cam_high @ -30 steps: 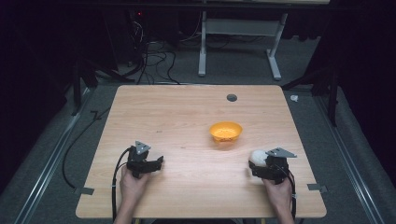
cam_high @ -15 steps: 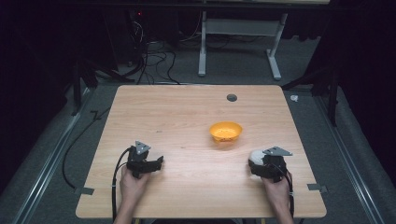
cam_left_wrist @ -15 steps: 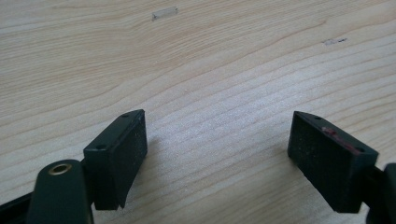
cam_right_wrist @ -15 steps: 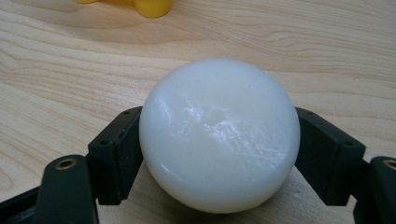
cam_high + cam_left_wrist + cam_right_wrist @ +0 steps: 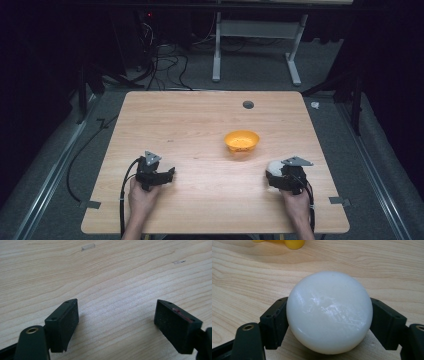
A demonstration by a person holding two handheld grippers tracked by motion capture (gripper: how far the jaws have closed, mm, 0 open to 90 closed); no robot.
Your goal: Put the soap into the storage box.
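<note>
A smooth white ball (image 5: pixel 329 312) lies on the wooden table (image 5: pixel 200 130) near its front right. My right gripper (image 5: pixel 329 323) is shut on it: its jaws have just been closing, and both black pads press on the ball's sides. From above, the white ball (image 5: pixel 274 167) shows at the tip of the right gripper (image 5: pixel 277 176). An orange bowl (image 5: pixel 241 141) stands just beyond it, its base (image 5: pixel 287 243) at the top of the right gripper view. My left gripper (image 5: pixel 167 176) rests at the front left, its jaws open over bare wood (image 5: pixel 116 322).
A dark round hole (image 5: pixel 248 104) sits near the table's far edge. Tape pieces (image 5: pixel 340 201) mark the front corners. Black cables (image 5: pixel 165 65) and a white frame (image 5: pixel 260 30) lie on the floor beyond the table.
The right gripper's jaws have drawn in around the white ball. Both hands stay where they were, and the left gripper looks the same.
</note>
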